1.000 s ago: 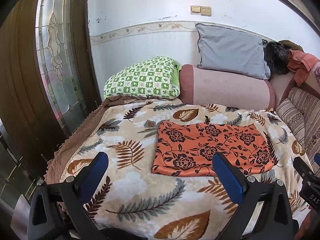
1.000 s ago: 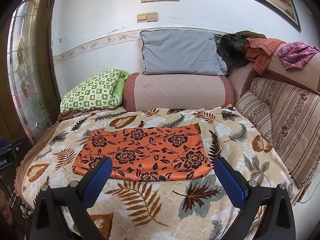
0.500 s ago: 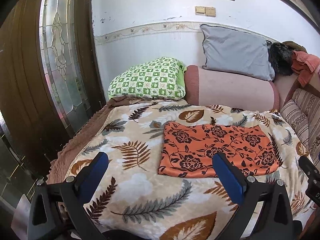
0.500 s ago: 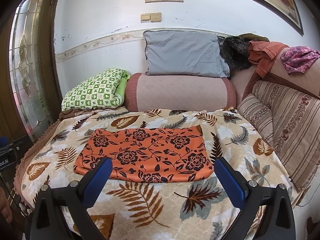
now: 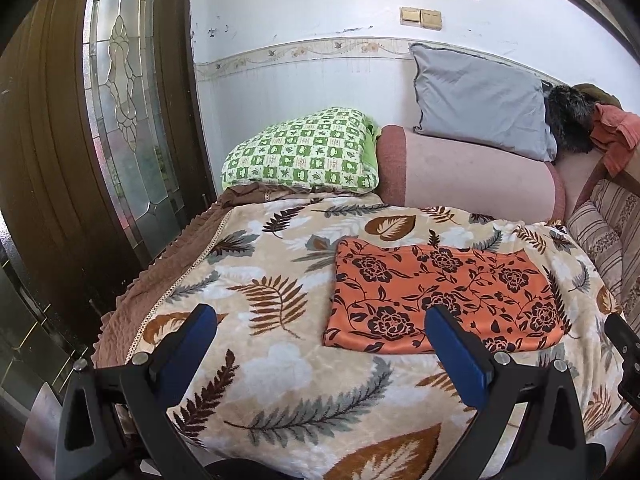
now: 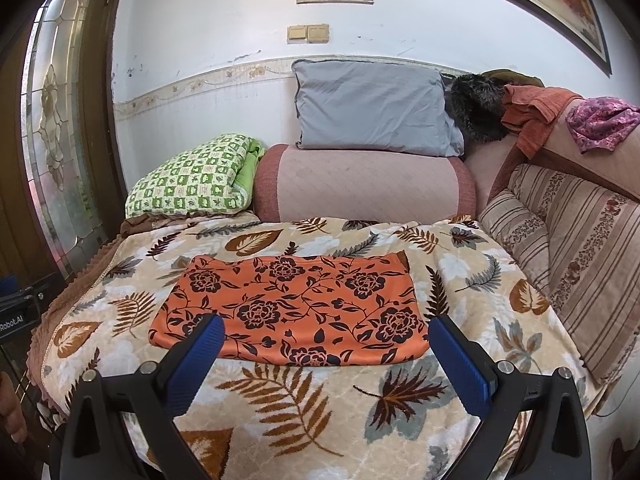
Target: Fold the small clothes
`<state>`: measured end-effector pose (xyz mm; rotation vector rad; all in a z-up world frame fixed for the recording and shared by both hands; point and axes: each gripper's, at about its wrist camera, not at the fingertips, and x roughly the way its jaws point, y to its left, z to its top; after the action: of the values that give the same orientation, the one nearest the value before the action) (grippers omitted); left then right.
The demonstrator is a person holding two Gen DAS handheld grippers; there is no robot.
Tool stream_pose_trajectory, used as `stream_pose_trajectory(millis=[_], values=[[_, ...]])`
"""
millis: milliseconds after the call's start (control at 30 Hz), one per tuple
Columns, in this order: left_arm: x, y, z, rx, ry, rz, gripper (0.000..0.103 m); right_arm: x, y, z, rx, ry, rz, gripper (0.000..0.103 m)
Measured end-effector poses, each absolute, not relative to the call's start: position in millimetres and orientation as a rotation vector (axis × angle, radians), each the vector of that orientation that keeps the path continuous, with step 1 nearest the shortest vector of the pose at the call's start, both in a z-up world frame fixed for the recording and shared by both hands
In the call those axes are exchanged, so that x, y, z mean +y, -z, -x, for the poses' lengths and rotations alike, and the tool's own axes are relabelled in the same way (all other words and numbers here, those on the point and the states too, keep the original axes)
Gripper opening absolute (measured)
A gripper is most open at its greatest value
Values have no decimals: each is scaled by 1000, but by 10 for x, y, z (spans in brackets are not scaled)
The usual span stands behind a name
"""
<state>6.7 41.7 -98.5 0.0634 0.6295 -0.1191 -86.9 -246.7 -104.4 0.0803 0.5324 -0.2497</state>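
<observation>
Right wrist view: we see the orange floral cloth (image 6: 292, 310) folded flat in the middle of the leaf-print blanket (image 6: 280, 404), nothing holding it. Our right gripper (image 6: 326, 354) hangs over the near edge, jaws spread wide and empty; our left gripper (image 5: 320, 344) is likewise agape, left of the cloth.

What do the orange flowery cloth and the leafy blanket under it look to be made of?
The orange cloth looks like thin, smooth woven or knit fabric: it lies flat with crisp edges. The leaf-print blanket looks like plush fleece, with a fuzzy, thick pile.
</observation>
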Motion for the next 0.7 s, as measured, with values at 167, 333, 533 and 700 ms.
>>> stream_pose_trajectory(millis=[167, 333, 533, 700], values=[[408, 998, -66, 632, 131, -63, 103, -2460, 1047, 870, 527, 254, -77, 103], [384, 1007, -59, 637, 142, -66, 103, -2470, 1049, 870, 525, 260, -77, 103], [365, 991, -40, 639, 152, -64, 103, -2484, 1020, 900, 515, 273, -77, 103], [349, 975, -11, 635, 160, -67, 103, -2487, 998, 937, 509, 287, -75, 103]])
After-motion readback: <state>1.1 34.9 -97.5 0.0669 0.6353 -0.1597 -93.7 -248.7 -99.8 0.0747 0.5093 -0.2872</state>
